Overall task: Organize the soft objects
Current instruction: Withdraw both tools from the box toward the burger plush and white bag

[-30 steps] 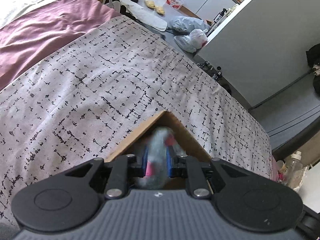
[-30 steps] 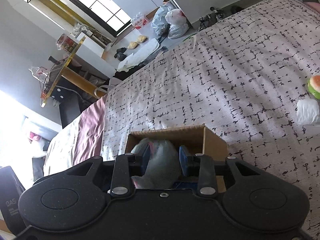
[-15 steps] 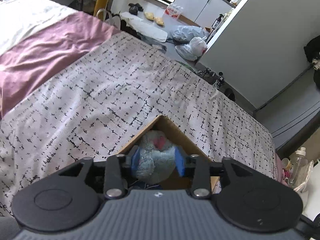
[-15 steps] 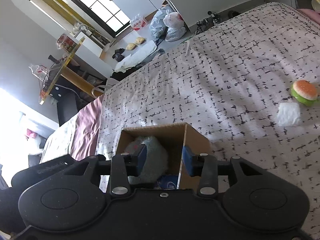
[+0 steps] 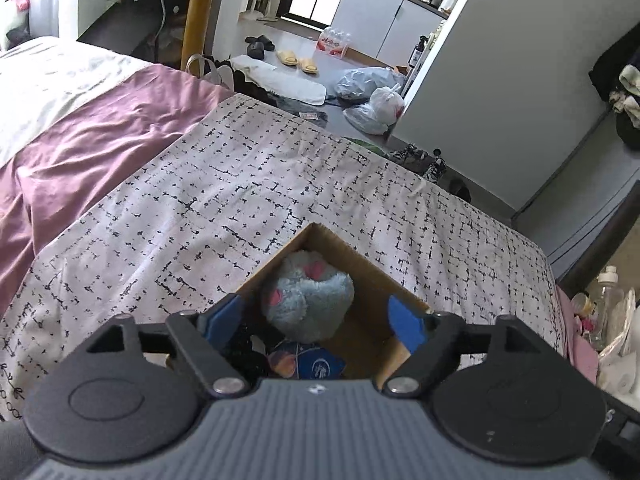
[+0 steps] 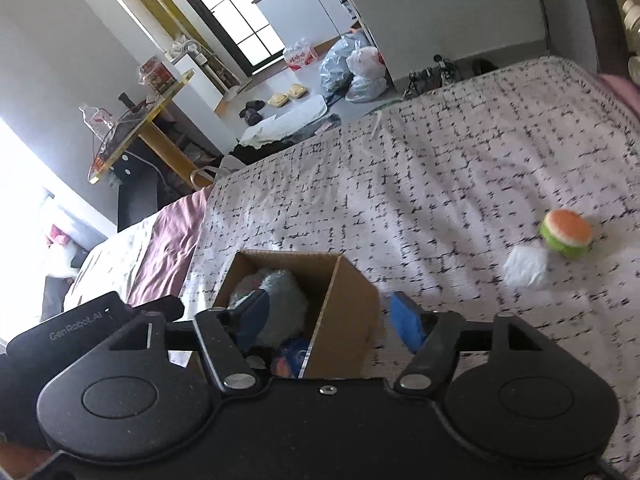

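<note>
grey plush toy [image 5: 308, 300] in cardboard box [image 5: 360, 276] on patterned bedspread [image 5: 240, 184], both tongs [image 5: 316, 318] [image 6: 334, 320] apart, kitchen cabinets [image 5: 384, 20] beyond

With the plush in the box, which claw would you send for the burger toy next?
Right. Its open claw already sees the burger toy on the bedspread; the open left claw faces only the cardboard box.

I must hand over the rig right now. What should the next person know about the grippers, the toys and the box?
Left gripper: open, empty, over the cardboard box.
Right gripper: open, empty, straddling the box's right wall.
Done: the blue plush toy lies in the box, on top of a blue packet.
Left: the burger toy and the white soft piece beside it are on the bed cover, to the right of the box.
</note>
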Demonstrator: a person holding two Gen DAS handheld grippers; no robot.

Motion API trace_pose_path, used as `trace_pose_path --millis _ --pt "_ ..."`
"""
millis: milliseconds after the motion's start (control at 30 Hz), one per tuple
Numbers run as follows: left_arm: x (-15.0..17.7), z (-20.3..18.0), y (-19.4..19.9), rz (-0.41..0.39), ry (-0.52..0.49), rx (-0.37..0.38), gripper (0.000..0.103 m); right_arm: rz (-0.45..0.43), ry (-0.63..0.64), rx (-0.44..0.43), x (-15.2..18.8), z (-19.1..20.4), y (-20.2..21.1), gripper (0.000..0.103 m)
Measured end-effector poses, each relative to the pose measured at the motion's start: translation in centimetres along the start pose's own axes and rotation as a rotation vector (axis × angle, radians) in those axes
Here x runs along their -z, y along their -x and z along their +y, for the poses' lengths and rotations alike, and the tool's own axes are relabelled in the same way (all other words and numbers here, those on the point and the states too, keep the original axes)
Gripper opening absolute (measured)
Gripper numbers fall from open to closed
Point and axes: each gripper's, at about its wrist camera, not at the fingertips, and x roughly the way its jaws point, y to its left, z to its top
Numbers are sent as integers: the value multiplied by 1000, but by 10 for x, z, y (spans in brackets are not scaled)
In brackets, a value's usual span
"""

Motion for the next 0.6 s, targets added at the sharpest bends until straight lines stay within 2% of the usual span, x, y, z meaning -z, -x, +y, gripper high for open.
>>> trace_pose_path --millis 167,367,600 --pt "9 -10 6 35 -29 -6 85 -22 32 4 2 -8 16 83" --pt "21 -30 16 29 -84 -16 86 -44 40 -3 3 -26 33 93" --pt "34 -51 24 28 -128 -9 91 -80 20 4 3 -47 51 99"
